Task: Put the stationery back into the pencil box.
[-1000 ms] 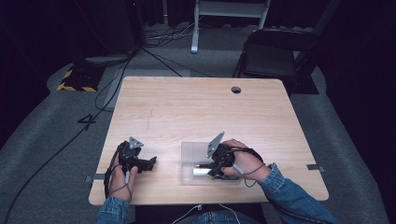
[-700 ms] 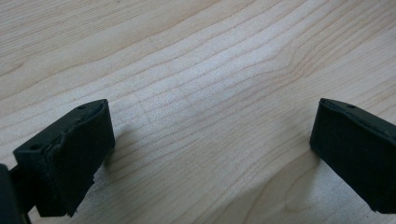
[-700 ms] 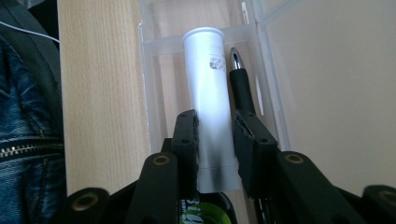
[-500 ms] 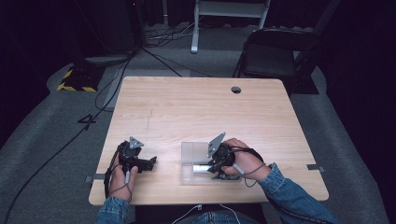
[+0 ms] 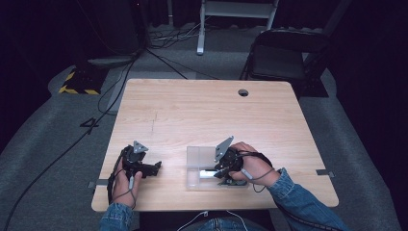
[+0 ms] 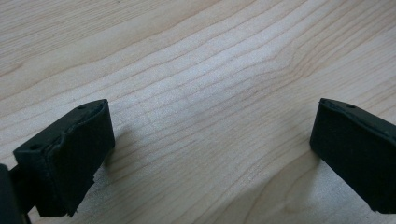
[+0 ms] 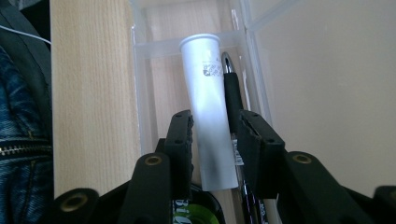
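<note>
The far half of the table (image 5: 207, 110) is bare wood, broken by a cable hole (image 5: 243, 92) near the far edge. Between the left gripper (image 5: 153, 168) and the clear box (image 5: 199, 155) runs a bare strip. In the box's narrow compartment, a white tube (image 7: 210, 107) and a black pen (image 7: 232, 95) lie side by side, walls close on both sides.

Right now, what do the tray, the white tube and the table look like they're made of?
The tray looks like clear, slightly frosted plastic: the wood shows through its thin walls. The white tube seems to be matte plastic, smooth with a rolled rim and small print, though coated metal can't be ruled out. The table looks like pale wood or wood-look laminate, with fine grain lines and a dull sheen.
</note>
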Motion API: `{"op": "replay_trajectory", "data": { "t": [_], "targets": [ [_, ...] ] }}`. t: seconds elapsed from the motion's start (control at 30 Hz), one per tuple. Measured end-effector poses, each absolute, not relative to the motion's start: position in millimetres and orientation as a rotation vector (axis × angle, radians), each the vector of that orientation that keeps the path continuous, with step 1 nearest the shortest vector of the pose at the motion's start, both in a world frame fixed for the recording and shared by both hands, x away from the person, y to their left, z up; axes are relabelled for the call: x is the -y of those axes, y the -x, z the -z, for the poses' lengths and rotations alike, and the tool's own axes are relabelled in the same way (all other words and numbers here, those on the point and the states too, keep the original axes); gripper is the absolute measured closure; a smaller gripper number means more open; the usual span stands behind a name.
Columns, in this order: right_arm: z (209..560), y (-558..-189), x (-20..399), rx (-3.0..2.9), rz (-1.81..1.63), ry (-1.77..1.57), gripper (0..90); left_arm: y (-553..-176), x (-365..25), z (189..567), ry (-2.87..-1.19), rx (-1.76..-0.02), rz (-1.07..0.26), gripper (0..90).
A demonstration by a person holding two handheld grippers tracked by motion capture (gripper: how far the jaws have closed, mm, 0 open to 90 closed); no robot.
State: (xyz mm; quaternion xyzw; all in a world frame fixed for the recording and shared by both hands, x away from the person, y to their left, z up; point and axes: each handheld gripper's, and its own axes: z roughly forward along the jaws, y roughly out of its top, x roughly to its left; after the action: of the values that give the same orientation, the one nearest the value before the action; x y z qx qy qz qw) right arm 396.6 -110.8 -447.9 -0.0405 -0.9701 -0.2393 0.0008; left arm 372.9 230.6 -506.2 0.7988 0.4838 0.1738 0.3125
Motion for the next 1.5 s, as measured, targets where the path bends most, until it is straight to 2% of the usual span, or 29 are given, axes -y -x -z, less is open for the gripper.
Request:
{"op": "replay_trajectory", "data": {
  "t": [0.47, 0.87, 1.3, 1.5],
  "targets": [
    [422, -394, 128, 3.031, 0.951, 0.240, 59.7, -374, -230, 506, -2.109, -1.271, -0.451, 0.2],
    [395, -397, 160, 3.001, 1.170, 0.431, 52.0, -377, -231, 506, -2.115, -1.264, -0.455, 0.2],
    [378, -403, 209, 2.984, 1.367, 0.659, 38.7, -382, -231, 506, -2.115, -1.258, -0.449, 0.2],
    [377, -406, 239, 2.985, 1.403, 0.786, 37.4, -385, -231, 506, -2.118, -1.255, -0.448, 0.2]
  ]
}}
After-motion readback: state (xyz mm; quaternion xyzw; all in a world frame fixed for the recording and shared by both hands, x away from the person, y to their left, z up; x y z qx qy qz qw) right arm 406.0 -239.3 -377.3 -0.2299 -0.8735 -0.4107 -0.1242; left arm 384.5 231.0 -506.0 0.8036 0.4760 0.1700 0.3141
